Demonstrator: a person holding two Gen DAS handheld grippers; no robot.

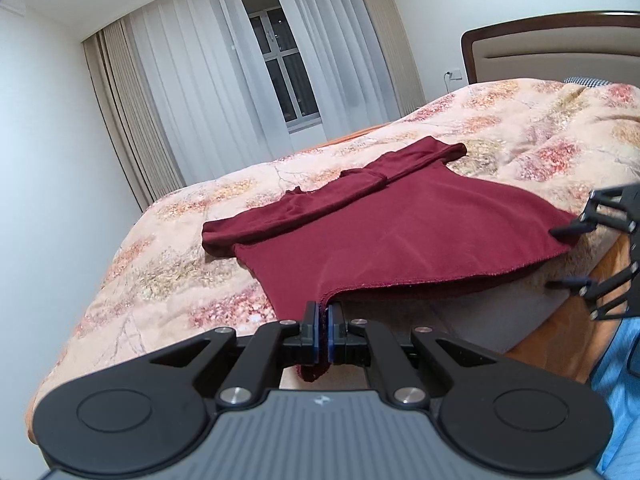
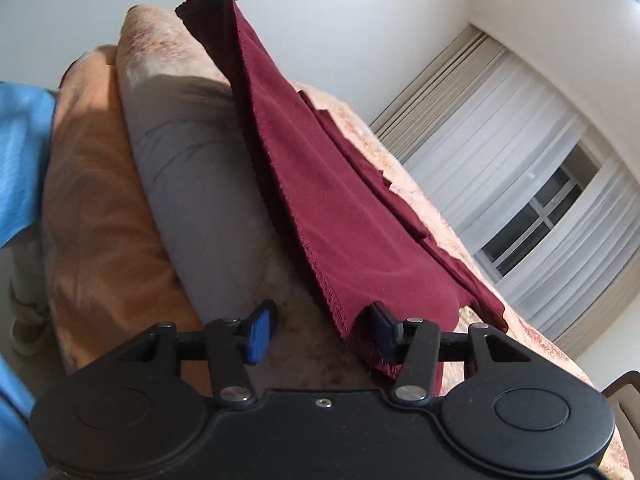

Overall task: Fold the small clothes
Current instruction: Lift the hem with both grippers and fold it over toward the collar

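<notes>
Left gripper (image 1: pixel 323 322) clamps maroon garment (image 1: pixel 400 232) hem | right gripper (image 2: pixel 320 330) apparently released

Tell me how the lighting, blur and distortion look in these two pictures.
Left wrist view: even indoor light, strong fisheye bending of the curtains, dark vignette corners, burgundy garment sharp. Right wrist view: tilted, a shadow on the bed's near edge, bedspread slightly soft.

Bright, even room light; the window (image 1: pixel 280 60) is dark. Soft shadows, sharp centres, heavy fisheye bending and dark corners.
</notes>
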